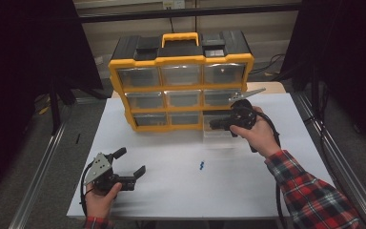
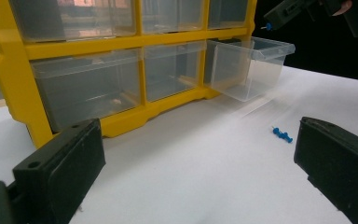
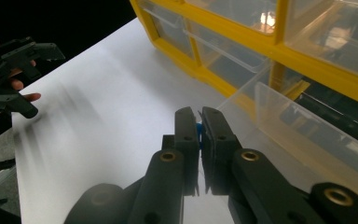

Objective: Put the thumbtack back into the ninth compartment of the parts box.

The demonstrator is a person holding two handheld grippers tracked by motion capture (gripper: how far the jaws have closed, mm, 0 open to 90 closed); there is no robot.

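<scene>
The left gripper (image 1: 132, 165) rests low at the near left of the table (image 1: 171, 191), its jaws spread wide with nothing between them. In the left gripper view the two black pads (image 2: 60, 172) frame bare table, and a loose blue pin (image 2: 282, 136) lies on the surface near the right-hand pad, touching neither. In the high view the same loose pin (image 1: 201, 165) lies at mid-table, well apart from both grippers.

Behind stands the yellow organizer (image 1: 181, 88), three rows of three clear drawers, upright at the far side of the table. The bottom right drawer (image 1: 218, 132) is pulled out toward the person; all other drawers sit flush. The open drawer (image 2: 249, 65) projects over the table and is the nearest obstruction to the right gripper.

The right gripper (image 1: 214, 125) is held above the front of the open drawer. Its jaws are pressed together, pinching a small blue pin (image 3: 199, 126) at the tips, just beside the drawer's clear rim (image 3: 303, 121). The organizer frame rises directly behind.
</scene>
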